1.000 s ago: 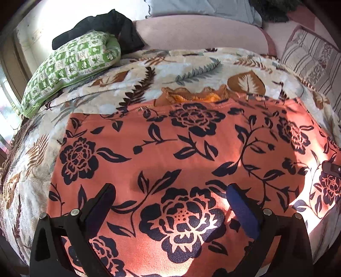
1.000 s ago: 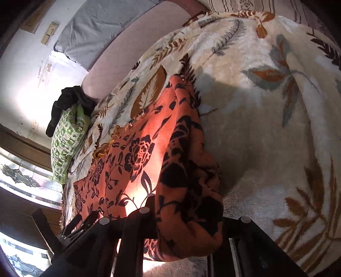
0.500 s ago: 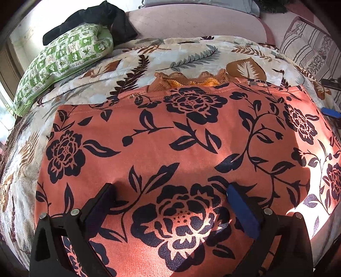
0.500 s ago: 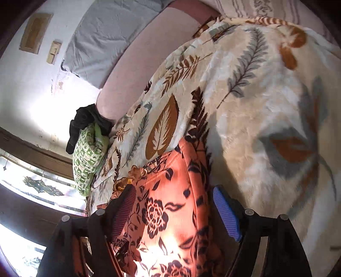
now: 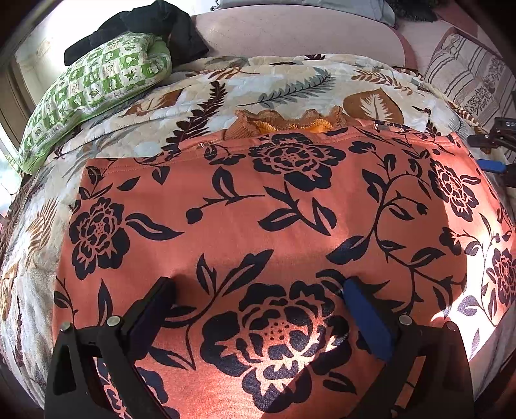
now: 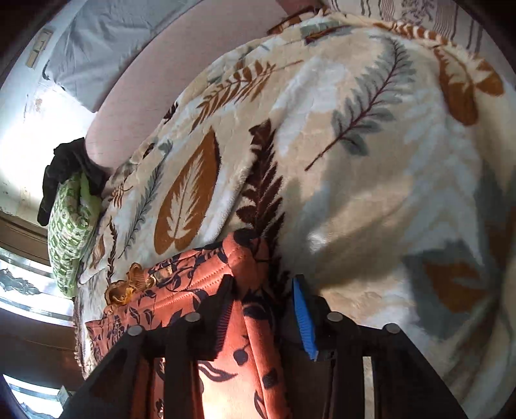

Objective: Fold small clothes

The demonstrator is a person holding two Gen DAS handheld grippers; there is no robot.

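Note:
An orange garment with black flowers (image 5: 258,206) lies spread flat on the leaf-print blanket (image 5: 274,83). My left gripper (image 5: 258,285) stands open over its near part, and both fingers rest on the cloth. In the right wrist view the garment's far right corner (image 6: 232,258) sits between the jaws of my right gripper (image 6: 262,299). Those jaws are closing; the blue pad (image 6: 303,316) stands clear of the cloth. The right gripper (image 5: 493,151) also shows at the right edge of the left wrist view. A ruffled orange piece (image 5: 283,122) peeks out from under the far hem.
A green patterned pillow (image 5: 93,93) with a black garment (image 5: 145,25) on it lies at the far left. A pink padded backrest (image 5: 290,32) runs along the back, and a striped cushion (image 5: 467,74) sits at the far right. Bare blanket (image 6: 371,161) stretches to the right of the garment.
My right gripper let go of the bunched cloth, moved to the garment's far right corner and narrowed around it. The garment now lies flatter on its right side. The left gripper stayed put.

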